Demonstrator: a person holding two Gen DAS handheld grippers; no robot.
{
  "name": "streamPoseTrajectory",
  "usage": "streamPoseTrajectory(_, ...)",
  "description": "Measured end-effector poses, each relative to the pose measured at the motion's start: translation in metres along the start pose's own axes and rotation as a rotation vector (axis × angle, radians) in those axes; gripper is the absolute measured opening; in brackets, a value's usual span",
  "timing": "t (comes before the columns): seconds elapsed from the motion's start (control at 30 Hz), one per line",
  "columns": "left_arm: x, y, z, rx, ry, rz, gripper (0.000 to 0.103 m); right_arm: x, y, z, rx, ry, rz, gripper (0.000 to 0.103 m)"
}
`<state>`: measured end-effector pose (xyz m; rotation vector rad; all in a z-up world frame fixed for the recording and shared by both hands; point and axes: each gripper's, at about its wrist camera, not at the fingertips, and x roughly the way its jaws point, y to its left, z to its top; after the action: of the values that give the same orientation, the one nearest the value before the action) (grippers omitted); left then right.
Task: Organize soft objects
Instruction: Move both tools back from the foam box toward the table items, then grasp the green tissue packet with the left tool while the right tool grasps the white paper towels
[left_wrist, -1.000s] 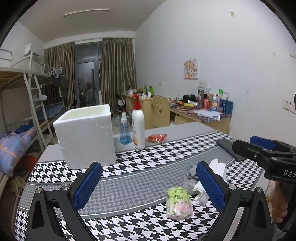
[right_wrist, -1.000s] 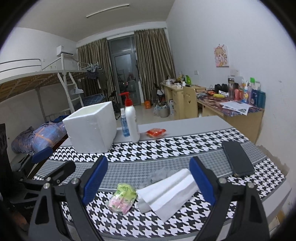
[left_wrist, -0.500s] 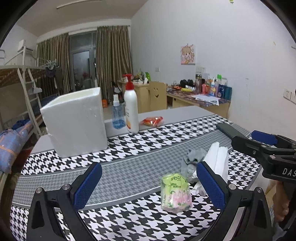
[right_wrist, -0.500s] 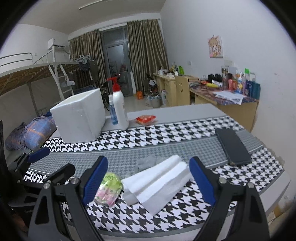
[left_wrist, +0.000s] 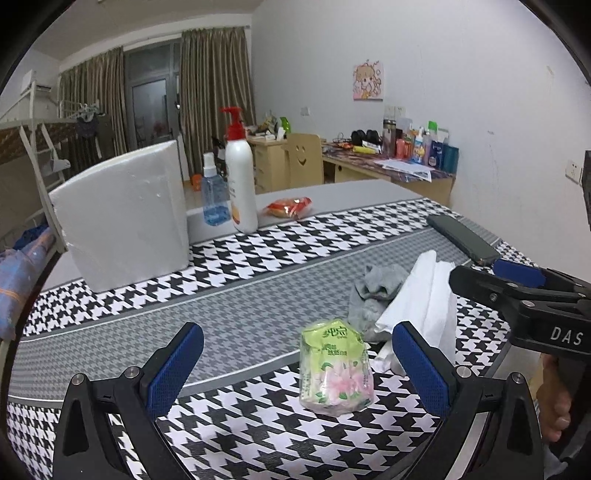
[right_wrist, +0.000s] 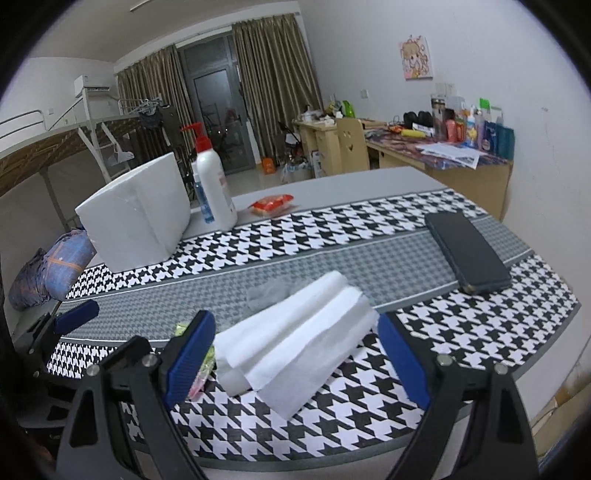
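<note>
both hand-held grippers stand with their jaws wide apart and nothing between them: the left hand-held gripper (left_wrist: 297, 363) hangs low over the near edge of the counter (left_wrist: 258, 310) with the green tissue pack (left_wrist: 335, 369) lying on the cloth just ahead of its right finger, and the right hand-held gripper (right_wrist: 295, 354) frames the folded white towel (right_wrist: 295, 339), which lies between its pads without being pinched. going from the biggest risk down: the white foam box (left_wrist: 122, 214), likely the place for the soft things, stands well apart at the far left, so a long carry with a loose hold could drop a load on the way. the towel is a slack stack of layers, so a closing grip may catch only the top fold and let the rest unroll and drag. the grey sock (left_wrist: 373, 291) touches the towel and could be swept along or pushed aside. the two tools sit close together, so they may knock each other. the tissue pack is slippery film and soft, so it could squirt out of the pads. the dark phone (right_wrist: 467, 251) nearby looks safe unless the towel trails over it.
</note>
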<state>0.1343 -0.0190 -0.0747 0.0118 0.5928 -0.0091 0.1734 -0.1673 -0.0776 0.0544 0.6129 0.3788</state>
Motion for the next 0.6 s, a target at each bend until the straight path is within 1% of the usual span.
streamPoseTrajectory(0.17,0.01,-0.002,-0.002,0.003,0.031,-0.007,0.102,0.008,-0.003,-0.003,0.004,0.018,-0.009,0.092)
streamPoseTrajectory(0.3,0.022,-0.003,-0.004,0.013,0.076,-0.001,0.102,0.013,-0.008,-0.004,0.02,0.031,0.001,0.092)
streamPoseTrajectory(0.47,0.031,-0.007,-0.006,0.021,0.107,-0.03,0.092,0.022,-0.012,-0.005,0.027,0.059,0.007,0.092)
streamPoseTrajectory(0.6,0.033,-0.009,-0.006,0.025,0.12,-0.036,0.091,0.027,-0.013,-0.006,0.037,0.075,0.012,0.092)
